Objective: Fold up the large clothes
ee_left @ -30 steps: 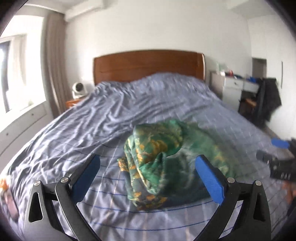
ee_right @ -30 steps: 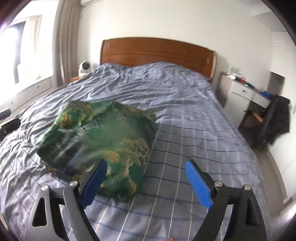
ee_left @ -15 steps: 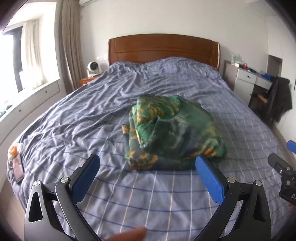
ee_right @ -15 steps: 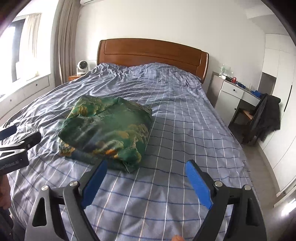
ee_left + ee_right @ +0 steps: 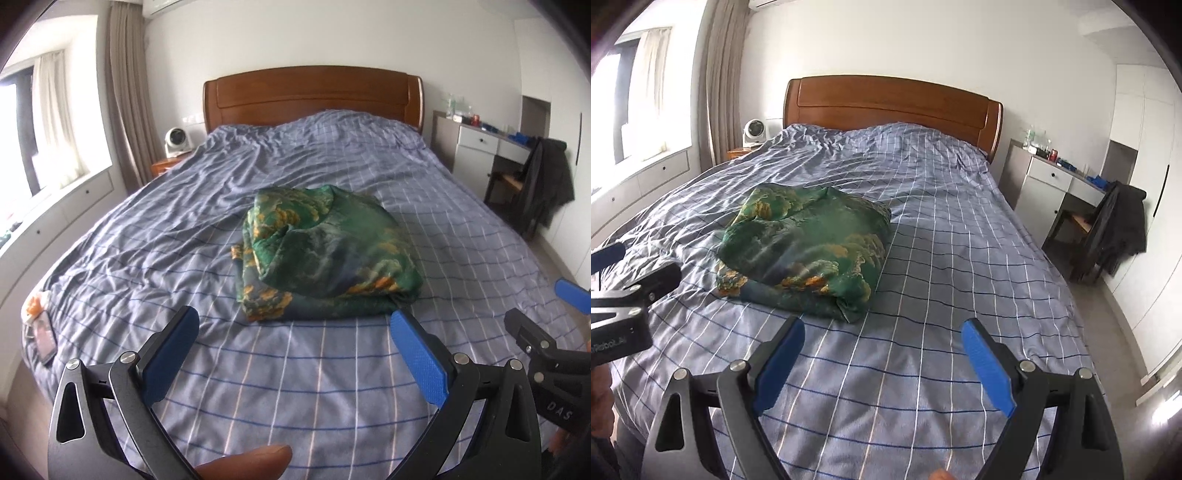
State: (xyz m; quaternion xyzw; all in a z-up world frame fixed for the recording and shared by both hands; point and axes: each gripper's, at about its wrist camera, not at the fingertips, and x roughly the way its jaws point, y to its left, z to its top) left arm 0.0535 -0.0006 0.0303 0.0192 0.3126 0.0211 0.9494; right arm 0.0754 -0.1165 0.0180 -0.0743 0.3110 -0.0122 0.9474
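Bare bedspread (image 5: 295, 369) is seen between the spread-fingered left gripper (image 5: 295, 354) and the folded green garment (image 5: 325, 254); passage leftward is obstructed only by a phone (image 5: 44, 339).

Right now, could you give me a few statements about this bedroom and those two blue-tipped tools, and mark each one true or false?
1. The green patterned garment lies in a folded bundle on the bed. True.
2. The left gripper is clamped on the garment. False: its fingers stand wide apart, short of the cloth and holding nothing.
3. The right gripper is open and empty. True.
4. A phone lies near the bed's left edge. True.
5. The bed has a white metal headboard. False: the headboard is brown wood.
6. A dark jacket is spread flat on the bed. False: it hangs over a chair by the desk.
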